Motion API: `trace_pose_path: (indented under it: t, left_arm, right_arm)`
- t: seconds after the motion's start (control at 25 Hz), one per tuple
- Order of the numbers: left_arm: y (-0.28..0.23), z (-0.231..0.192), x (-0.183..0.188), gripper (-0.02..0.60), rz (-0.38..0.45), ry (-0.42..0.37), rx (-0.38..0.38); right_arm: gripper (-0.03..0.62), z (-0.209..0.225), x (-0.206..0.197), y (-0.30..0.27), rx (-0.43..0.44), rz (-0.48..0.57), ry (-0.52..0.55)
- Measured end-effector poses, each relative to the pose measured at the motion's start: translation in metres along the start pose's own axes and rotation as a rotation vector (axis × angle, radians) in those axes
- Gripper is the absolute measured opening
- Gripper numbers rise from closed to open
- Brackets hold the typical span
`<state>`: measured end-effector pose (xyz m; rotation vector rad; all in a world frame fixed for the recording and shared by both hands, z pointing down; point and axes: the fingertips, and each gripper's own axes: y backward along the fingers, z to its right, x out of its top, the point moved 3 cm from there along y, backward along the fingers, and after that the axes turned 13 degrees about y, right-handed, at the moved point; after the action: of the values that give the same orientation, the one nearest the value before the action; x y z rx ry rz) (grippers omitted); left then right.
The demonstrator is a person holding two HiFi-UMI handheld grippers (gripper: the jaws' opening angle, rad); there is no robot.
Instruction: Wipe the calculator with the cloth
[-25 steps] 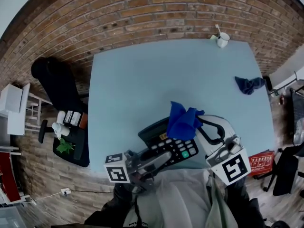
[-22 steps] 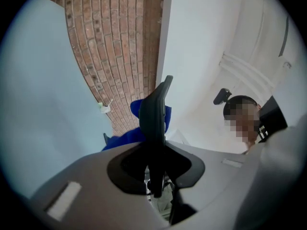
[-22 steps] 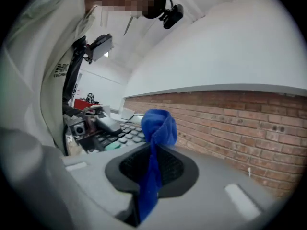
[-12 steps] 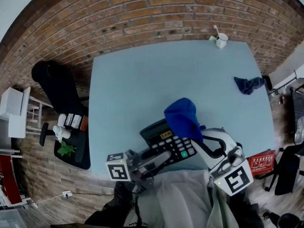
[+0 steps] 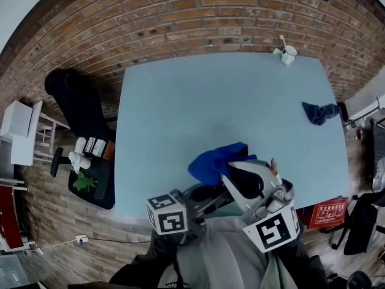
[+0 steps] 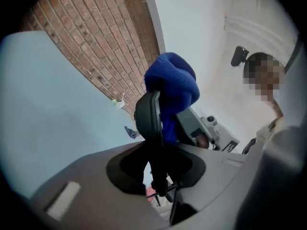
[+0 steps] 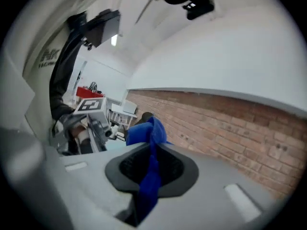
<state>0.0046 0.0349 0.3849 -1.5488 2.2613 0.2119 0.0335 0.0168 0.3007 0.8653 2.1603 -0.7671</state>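
Right gripper view: cloth point(image 7: 149, 174) pinched between the fingers point(image 7: 225, 186).

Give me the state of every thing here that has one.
blue cloth, pinched in the right gripper, bunched over the calculator.
calculator, clamped by the left gripper.
cup, upright on the table.
dark rag, crumpled, lying loose.

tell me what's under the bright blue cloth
The calculator, gripped edge-on by the left gripper, sits under the bright blue cloth, which the right gripper pinches. Only its dark edge shows; keys and display are covered.
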Motion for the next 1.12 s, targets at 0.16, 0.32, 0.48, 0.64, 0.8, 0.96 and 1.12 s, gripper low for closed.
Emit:
trace_pose_path:
  t: [0.16, 0.32, 0.48, 0.64, 0.8, 0.96, 1.12]
  left_arm:
    - [0.006, -0.001, 0.011, 0.086, 0.063, 0.010, -0.012]
    - [0.015, 0.000, 0.018, 0.084, 0.110, 0.013, -0.015]
    - [0.017, -0.002, 0.022, 0.081, 0.107, -0.005, -0.013]
    - [0.007, -0.011, 0.018, 0.083, 0.084, -0.009, 0.039]
    - [0.010, -0.014, 0.018, 0.083, 0.092, 0.015, 0.048]
    - [0.019, -0.010, 0.023, 0.081, 0.121, 0.007, 0.032]
    - [0.022, -0.017, 0.030, 0.081, 0.157, 0.053, 0.033]
  right_arm:
    - [0.041, -0.031, 0.022, -0.020, 0.125, -0.028, 0.102]
    - [0.041, 0.023, -0.019, -0.007, -0.067, -0.080, 0.016]
    - [0.041, 0.040, -0.061, 0.009, -0.126, -0.234, -0.067]
    - [0.041, -0.003, -0.028, -0.005, -0.018, -0.207, -0.027]
    - [0.041, -0.015, -0.015, -0.013, 0.037, -0.138, 0.004]
    - [0.041, 0.023, -0.060, 0.004, -0.071, -0.207, -0.047]
    - [0.041, -0.004, -0.044, 0.022, 0.102, -0.186, -0.078]
